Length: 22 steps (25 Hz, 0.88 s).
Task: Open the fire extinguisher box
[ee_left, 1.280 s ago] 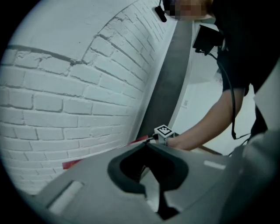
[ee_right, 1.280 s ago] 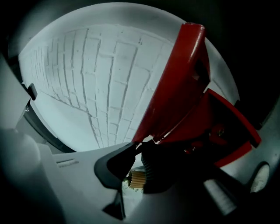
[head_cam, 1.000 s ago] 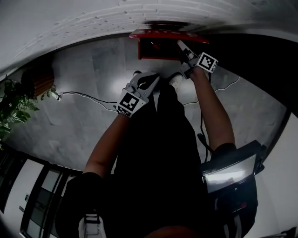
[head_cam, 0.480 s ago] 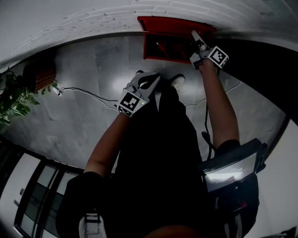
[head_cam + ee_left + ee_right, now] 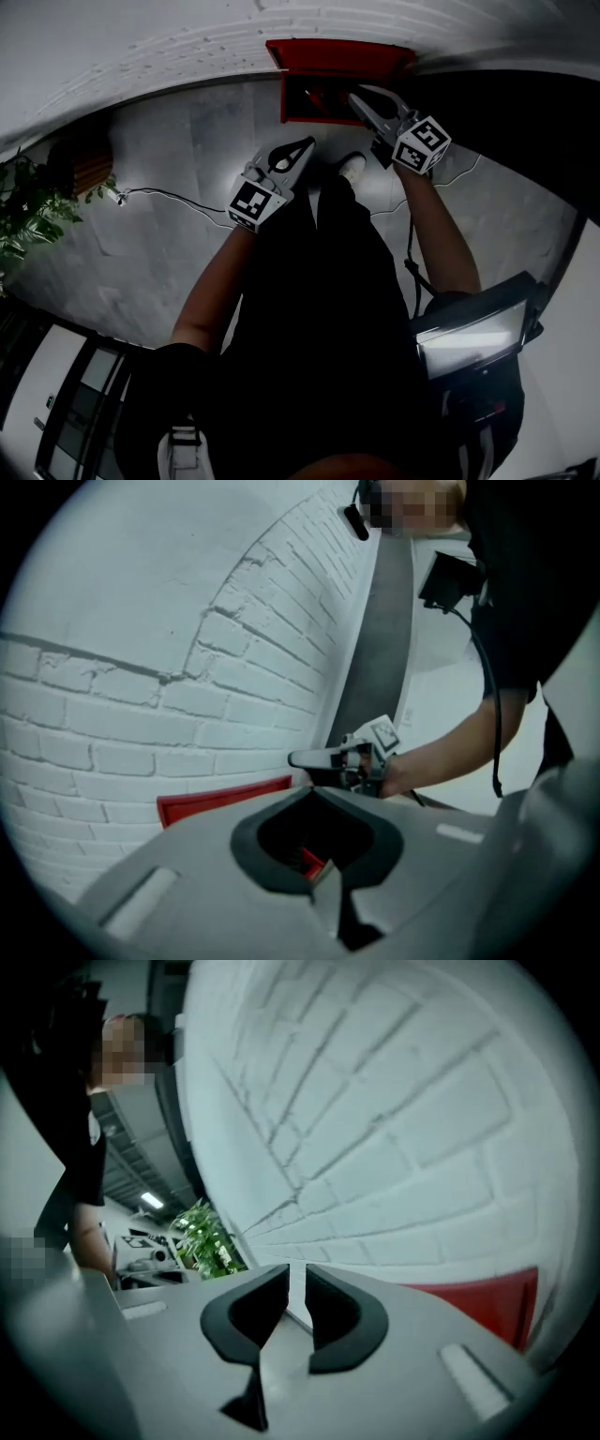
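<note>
The fire extinguisher box (image 5: pixel 284 94) sat on the floor (image 5: pixel 169 141) hard against the foot of the white brick wall (image 5: pixel 375 1101), and neither pair of fingers had hold of it. The right gripper (image 5: pixel 292 1277) had its fingers a narrow slit apart with nothing between them. From above they hung over the box's right end, close to it, though I could not say whether they touched. The left gripper (image 5: pixel 314 791) had its tips pressed together, empty, held back from the box in front of the person's legs.

The lid (image 5: pixel 339 56) seemed to be up already, a red panel lying back towards the wall above a dark opening, but the light was too dim to be sure. If so, the step was to finish the swing. The sound way would have been to set one right fingertip under the lid's free edge and follow its arc to the wall instead of pulling straight up. The left gripper would have done best ready to steady the box's front, should it slide.

No hinge or latch could be made out. The inside was mostly shadow, with a hint of red in it. The right gripper view caught only a red corner, and the person's dark clothing hid the floor nearest them.
</note>
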Available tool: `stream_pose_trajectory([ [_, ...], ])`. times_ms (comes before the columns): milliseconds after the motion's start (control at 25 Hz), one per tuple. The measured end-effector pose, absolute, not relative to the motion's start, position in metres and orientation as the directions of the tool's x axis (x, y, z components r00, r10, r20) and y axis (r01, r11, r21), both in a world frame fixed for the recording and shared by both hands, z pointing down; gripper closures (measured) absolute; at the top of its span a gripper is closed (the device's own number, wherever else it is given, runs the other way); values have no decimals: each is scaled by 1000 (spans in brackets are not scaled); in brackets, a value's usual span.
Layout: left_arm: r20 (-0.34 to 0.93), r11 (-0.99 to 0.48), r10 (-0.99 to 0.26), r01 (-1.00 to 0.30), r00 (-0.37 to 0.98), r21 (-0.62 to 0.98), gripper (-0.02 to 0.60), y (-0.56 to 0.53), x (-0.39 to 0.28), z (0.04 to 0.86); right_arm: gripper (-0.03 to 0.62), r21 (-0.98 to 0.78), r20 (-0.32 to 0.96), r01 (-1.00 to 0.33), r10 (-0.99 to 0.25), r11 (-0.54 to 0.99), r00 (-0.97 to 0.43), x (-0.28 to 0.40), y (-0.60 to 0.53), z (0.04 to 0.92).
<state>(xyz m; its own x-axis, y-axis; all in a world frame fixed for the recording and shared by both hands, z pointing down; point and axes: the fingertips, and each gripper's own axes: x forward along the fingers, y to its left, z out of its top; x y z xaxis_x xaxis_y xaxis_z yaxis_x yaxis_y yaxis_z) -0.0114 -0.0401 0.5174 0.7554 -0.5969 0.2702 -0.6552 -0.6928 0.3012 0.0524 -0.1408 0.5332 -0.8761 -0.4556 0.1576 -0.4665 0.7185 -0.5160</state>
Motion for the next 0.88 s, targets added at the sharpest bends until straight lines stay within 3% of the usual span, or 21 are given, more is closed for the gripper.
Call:
stream_pose_trajectory([
  [360,196,-739,-583,-615,788,276,580,-19,0,413,580,-174,86,-373,-363,911,-928,26,-42,369],
  [880,53,-806,-563,-562,825,189,578,-4,14,307,585,-113,63,-420,-415,900,-908,35,1,292],
])
